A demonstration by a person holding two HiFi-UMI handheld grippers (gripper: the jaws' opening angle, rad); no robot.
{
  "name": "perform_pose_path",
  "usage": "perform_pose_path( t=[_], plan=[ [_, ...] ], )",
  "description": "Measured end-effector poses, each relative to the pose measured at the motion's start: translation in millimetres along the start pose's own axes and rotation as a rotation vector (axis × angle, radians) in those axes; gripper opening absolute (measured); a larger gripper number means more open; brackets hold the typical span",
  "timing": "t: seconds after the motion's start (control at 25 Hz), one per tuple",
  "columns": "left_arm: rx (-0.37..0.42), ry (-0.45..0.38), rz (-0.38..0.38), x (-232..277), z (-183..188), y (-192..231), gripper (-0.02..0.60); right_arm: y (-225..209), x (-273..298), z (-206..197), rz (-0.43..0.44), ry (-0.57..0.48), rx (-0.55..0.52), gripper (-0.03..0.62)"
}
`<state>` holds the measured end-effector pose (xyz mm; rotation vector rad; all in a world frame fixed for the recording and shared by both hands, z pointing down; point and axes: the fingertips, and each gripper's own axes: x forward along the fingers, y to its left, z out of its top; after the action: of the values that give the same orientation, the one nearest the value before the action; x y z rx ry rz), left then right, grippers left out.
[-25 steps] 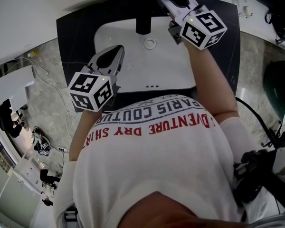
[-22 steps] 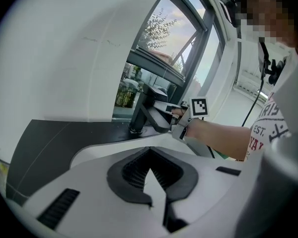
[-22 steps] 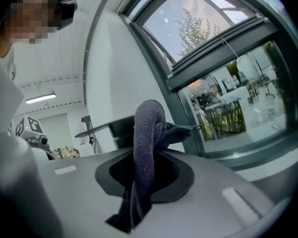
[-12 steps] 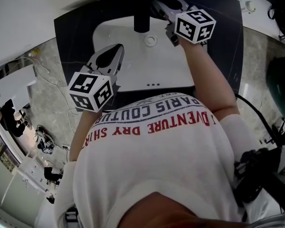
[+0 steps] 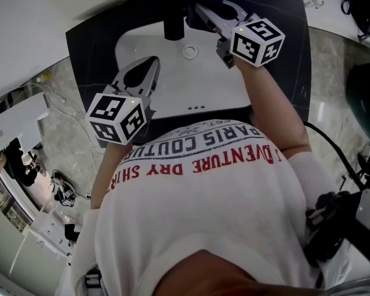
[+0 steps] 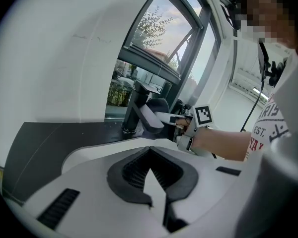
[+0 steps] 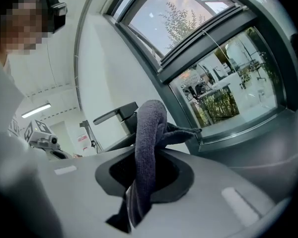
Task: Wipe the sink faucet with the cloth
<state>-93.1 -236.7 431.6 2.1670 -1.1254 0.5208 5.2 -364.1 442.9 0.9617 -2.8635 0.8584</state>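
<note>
The black faucet (image 5: pixel 173 14) stands at the back of the white sink (image 5: pixel 203 88); it also shows as a dark column with a slanted spout (image 6: pixel 139 110) and as a lever and body (image 7: pixel 120 115). My right gripper (image 5: pixel 202 10) is shut on a grey-blue cloth (image 7: pixel 149 133), which loops up out of its jaws. From the left gripper view, the cloth (image 6: pixel 159 105) sits against the faucet's right side, with the right gripper (image 6: pixel 176 119) just behind it. My left gripper (image 5: pixel 154 63) hovers over the basin's left part, shut and holding nothing.
A black countertop (image 5: pixel 89 48) surrounds the sink. The round drain (image 5: pixel 189 52) lies just in front of the faucet. A window (image 7: pixel 213 83) runs right behind the counter, with its sill close to the faucet. The person's torso (image 5: pixel 197 214) presses against the sink's front edge.
My right gripper with the cloth has shifted left, closing in on the faucet. The left gripper has stayed over the basin's left side.
</note>
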Motion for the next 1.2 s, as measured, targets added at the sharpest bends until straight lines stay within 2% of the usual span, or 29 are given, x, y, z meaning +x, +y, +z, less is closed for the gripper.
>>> perform_pose_path(
  t=[0.12,0.24,0.36,0.6,0.76,0.92,1.2],
  plan=[
    [0.012,0.006,-0.015,3.8,-0.7,-8.8,0.000,9.4,-18.0,-6.3,0.026,-0.028,0.052,0.051],
    [0.021,0.021,-0.016,4.4,-4.5,-12.4,0.000,16.0,-23.9,-20.1,0.080,-0.066,0.156,0.051],
    [0.023,0.038,-0.009,3.9,-9.8,-10.8,0.000,18.4,-14.4,-32.4,0.140,-0.101,0.271,0.051],
    [0.039,0.059,0.006,3.6,-14.0,-9.6,0.000,20.0,13.9,-40.7,0.237,-0.143,0.400,0.051],
    [0.035,0.058,0.014,0.5,-16.4,-5.1,0.000,27.1,25.3,-36.7,0.304,-0.167,0.390,0.051],
    [0.030,0.061,0.016,0.4,-18.2,-3.0,0.000,29.1,31.4,-27.0,0.335,-0.192,0.356,0.051],
    [0.033,0.060,0.016,0.5,-18.7,-0.7,0.000,37.4,28.0,-30.1,0.401,-0.179,0.329,0.051]
  ],
)
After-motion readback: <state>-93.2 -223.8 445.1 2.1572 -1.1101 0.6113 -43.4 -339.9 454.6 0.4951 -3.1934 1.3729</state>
